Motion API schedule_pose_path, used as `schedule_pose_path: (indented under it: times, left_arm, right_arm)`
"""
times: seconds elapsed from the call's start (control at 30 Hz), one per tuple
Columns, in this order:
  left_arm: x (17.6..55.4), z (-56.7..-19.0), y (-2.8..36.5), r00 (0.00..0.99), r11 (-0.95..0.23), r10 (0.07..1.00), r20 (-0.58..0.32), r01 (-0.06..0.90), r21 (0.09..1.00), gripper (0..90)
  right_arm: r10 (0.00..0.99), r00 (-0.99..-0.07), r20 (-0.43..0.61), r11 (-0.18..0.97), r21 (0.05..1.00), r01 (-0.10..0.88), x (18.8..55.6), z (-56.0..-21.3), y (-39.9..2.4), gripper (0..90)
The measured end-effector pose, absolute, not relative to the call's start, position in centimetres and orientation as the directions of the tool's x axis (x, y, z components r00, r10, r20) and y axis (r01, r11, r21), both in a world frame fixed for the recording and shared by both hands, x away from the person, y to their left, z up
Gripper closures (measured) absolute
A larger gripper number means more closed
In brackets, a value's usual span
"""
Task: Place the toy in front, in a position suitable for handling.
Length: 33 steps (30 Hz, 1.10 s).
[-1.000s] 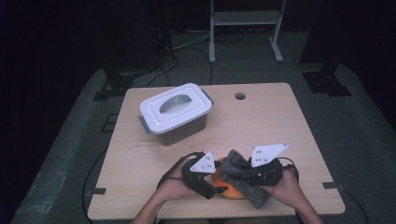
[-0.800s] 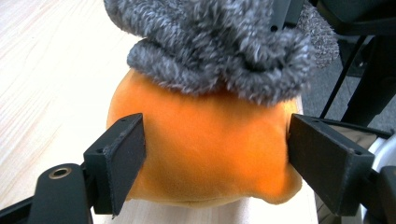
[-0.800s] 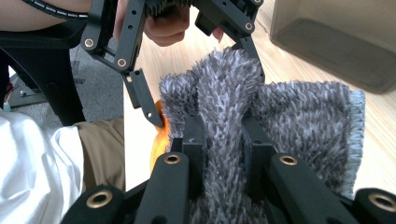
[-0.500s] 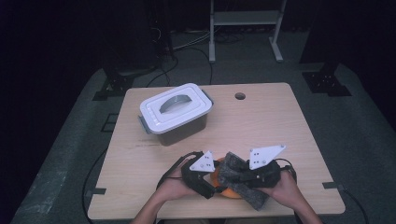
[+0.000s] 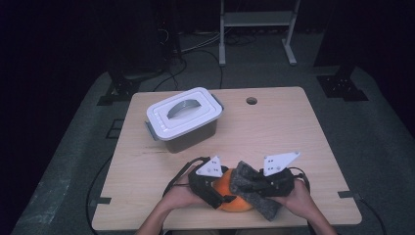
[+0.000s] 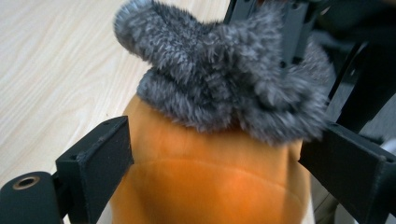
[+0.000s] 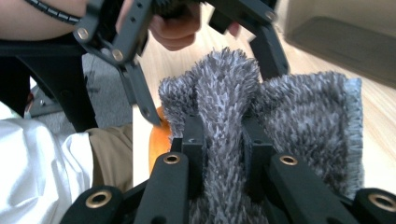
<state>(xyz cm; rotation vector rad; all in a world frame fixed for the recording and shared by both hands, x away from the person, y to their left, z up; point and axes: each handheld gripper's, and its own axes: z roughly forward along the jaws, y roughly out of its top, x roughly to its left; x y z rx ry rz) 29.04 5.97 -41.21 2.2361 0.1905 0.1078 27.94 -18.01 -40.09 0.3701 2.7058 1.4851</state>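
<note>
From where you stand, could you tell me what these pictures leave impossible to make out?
- Inside of the lidded box: high view, white lid covers it.
- Orange thing's lower part: left gripper view, cut by the bottom edge; grey fluffy cloth drapes its top.
- Right gripper's pads: right gripper view, buried in cloth.

The high view is looking forward and down from above the person's side of the table [image 5: 274,127], taking in its whole top, the dark floor around it and a metal stand [image 5: 257,29] far behind. The left gripper view is riding low and very close, looking along its 2 black jaws at an orange plush thing [image 6: 205,177] with a grey furry cloth [image 6: 219,79] on it. The right gripper view is looking back from the other side at the same grey furry cloth [image 7: 280,121], so all 3 views are sharing that spot at the near table edge.
</note>
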Motion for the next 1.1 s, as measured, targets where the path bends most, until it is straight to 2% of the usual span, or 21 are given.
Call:
schedule_pose_path:
  times: [0.13, 0.43, 0.53, 0.57, 0.6, 0.7, 0.73, 0.8, 0.83, 0.97, 1.0, 1.03, 1.1]
  left_arm:
    - [29.1, -41.7, 6.3, 0.982, -0.620, 0.187, 0.018, 0.104, 0.778, 13.2]
    - [29.6, -41.9, 7.1, 0.983, -0.616, 0.182, -0.026, 0.135, 0.776, 13.0]
    - [29.7, -41.6, 6.6, 0.981, -0.625, 0.194, -0.028, 0.146, 0.767, 5.7]
    - [29.8, -41.6, 6.5, 0.978, -0.626, 0.205, -0.028, 0.153, 0.765, 5.7]
    - [30.1, -41.9, 6.2, 0.972, -0.635, 0.227, -0.051, 0.188, 0.749, 2.5]
    - [30.3, -42.3, 6.1, 0.966, -0.631, 0.243, -0.088, 0.226, 0.742, 3.5]
    - [30.1, -42.2, 6.1, 0.969, -0.633, 0.238, -0.068, 0.208, 0.746, 12.3]
    - [30.0, -42.0, 6.2, 0.972, -0.636, 0.231, -0.039, 0.181, 0.750, 22.6]
    - [29.7, -41.7, 6.2, 0.973, -0.620, 0.230, 0.010, 0.138, 0.772, 24.9]
    - [29.5, -41.4, 6.2, 0.971, -0.598, 0.230, 0.069, 0.085, 0.797, 28.5]
    - [29.2, -41.2, 6.0, 0.966, -0.603, 0.225, 0.132, 0.031, 0.797, 28.6]
    - [29.1, -41.1, 5.9, 0.963, -0.597, 0.224, 0.152, 0.012, 0.802, 28.5]
    - [29.0, -41.2, 5.8, 0.961, -0.589, 0.223, 0.162, 0.000, 0.808, 27.8]
  right_arm:
    - [0.229, -0.970, 0.088, 0.521, 0.830, 0.198, 28.1, -40.1, -18.5, 74.8]
    - [0.278, -0.951, 0.138, 0.496, 0.827, 0.265, 28.7, -41.3, -21.2, 74.7]
    - [0.268, -0.955, 0.130, 0.506, 0.824, 0.255, 28.5, -41.4, -20.8, 74.8]
    - [0.268, -0.955, 0.130, 0.506, 0.824, 0.255, 28.5, -41.4, -20.8, 74.8]
    - [0.265, -0.955, 0.135, 0.504, 0.825, 0.257, 28.5, -41.4, -20.8, 74.8]
    - [0.267, -0.954, 0.136, 0.504, 0.824, 0.258, 28.5, -41.5, -20.8, 74.7]
    - [0.273, -0.953, 0.131, 0.505, 0.823, 0.258, 28.6, -41.4, -20.8, 74.8]
    - [0.275, -0.952, 0.132, 0.504, 0.824, 0.260, 28.7, -41.3, -20.8, 74.8]
    - [0.284, -0.950, 0.129, 0.500, 0.825, 0.262, 28.7, -41.1, -20.9, 74.8]
    - [0.301, -0.946, 0.123, 0.483, 0.836, 0.262, 29.0, -40.6, -21.4, 74.9]
    - [0.310, -0.942, 0.126, 0.454, 0.851, 0.263, 29.3, -40.3, -21.6, 74.9]
    - [0.313, -0.941, 0.128, 0.442, 0.858, 0.263, 29.3, -40.2, -21.6, 74.9]
    - [0.319, -0.940, 0.125, 0.434, 0.862, 0.262, 29.4, -40.1, -21.5, 74.9]
